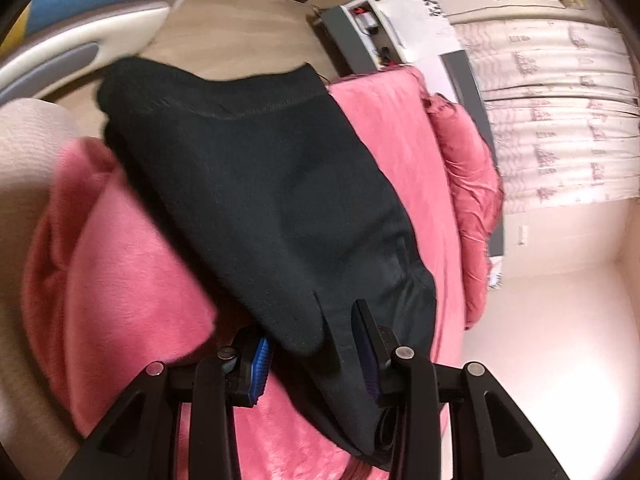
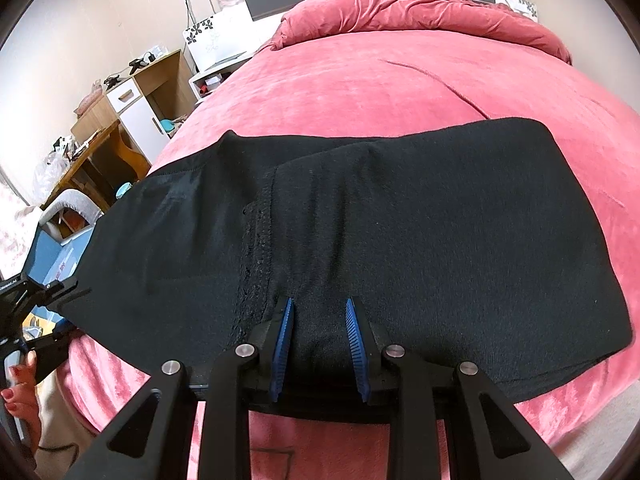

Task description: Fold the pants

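Black pants [image 2: 360, 220] lie across a bed covered with a pink blanket [image 2: 380, 80], folded over on themselves so a second layer with a stitched hem sits on top of the first. The near edge of the pants hangs toward the front edge of the bed, and one end reaches off to the left side, where it is lifted clear of the blanket.

The right gripper [image 2: 320, 340] points down at the near edge of the pants. Its two blue pads [image 2: 284, 344] stand at a narrow gap with a bunch of black cloth filling the space between them, so it holds the pants by that fold.

The left gripper [image 1: 312, 344] is at the left end of the pants. In the left wrist view, a rounded flap of the black cloth sits between its fingers; the blue pad [image 1: 260, 372] on one side touches the cloth, while the other finger lies over the fabric. The picture is blurred here and I cannot tell whether the pads press on the cloth or stand just loose around it. In the right wrist view this gripper shows at the far left edge, with a hand [image 2: 20, 392] wrapped on its handle.

A crumpled red quilt [image 2: 420, 8] is heaped at the head of the bed. A wooden cabinet [image 2: 152, 96] stands beside the bed
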`<state>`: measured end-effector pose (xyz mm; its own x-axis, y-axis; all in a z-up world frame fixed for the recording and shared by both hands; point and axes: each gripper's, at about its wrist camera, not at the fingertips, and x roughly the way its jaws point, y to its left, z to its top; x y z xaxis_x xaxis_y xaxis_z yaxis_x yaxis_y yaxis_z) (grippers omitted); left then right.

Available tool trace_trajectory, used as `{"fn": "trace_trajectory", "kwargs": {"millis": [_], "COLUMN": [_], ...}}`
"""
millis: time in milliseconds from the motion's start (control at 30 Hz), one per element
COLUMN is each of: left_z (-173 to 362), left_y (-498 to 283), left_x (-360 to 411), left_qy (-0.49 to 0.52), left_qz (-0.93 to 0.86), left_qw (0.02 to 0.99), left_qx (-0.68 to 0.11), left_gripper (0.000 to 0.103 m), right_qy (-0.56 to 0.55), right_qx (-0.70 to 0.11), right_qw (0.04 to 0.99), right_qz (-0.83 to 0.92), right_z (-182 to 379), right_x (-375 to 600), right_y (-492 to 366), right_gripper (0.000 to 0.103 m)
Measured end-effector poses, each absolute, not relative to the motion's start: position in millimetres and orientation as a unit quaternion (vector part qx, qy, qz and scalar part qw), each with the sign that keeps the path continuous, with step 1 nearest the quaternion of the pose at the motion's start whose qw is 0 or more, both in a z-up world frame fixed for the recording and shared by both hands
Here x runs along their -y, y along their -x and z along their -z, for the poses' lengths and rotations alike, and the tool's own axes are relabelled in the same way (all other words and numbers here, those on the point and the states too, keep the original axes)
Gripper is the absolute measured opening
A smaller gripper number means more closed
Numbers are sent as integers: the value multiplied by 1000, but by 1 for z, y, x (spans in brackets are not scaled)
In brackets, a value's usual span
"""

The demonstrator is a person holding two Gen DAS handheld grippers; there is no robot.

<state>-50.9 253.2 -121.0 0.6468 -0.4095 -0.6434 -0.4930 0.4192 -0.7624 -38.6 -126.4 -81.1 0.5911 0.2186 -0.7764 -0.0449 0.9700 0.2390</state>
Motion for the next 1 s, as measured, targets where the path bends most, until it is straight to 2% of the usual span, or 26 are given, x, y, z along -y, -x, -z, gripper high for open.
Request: {"fn": "trace_trajectory", "kwargs": {"millis": [267, 367, 533, 700, 733, 767, 800, 1000], "left_z": [125, 126, 130, 138, 139, 139, 140, 142], "left_y": [48, 39, 23, 21, 21, 20, 21, 26], "left_x": [-285, -291, -295, -301, -300, -300, -302, -317], "left_qy": [584, 568, 522, 511, 509, 503, 495, 542], "left_qz": [-108, -123, -102, -74, -72, -75, -82, -53], "left_qw": [658, 679, 744, 772, 774, 776, 777, 753], "left_qx": [-464, -448, -405, -372, -369, -374, -380, -368], "left_gripper": [42, 43, 53, 53, 48, 34, 25, 15], "right_qy": [-119, -120, -126, -116, -107, -99, -92, -92], "right_qx": [-450, -451, -451, -451, -447, -440, -429, -401], "right_qw": [882, 882, 880, 882, 885, 889, 896, 902], "right_qz": [-74, -74, -75, -75, -74, -72, -72, -130], "right_z": [82, 82, 82, 82, 79, 76, 71, 59], "right_x": [132, 132, 134, 131, 129, 128, 125, 111], "right_y": [37, 37, 37, 37, 38, 39, 42, 44], "right_gripper": [28, 28, 28, 28, 28, 28, 28, 24]}}
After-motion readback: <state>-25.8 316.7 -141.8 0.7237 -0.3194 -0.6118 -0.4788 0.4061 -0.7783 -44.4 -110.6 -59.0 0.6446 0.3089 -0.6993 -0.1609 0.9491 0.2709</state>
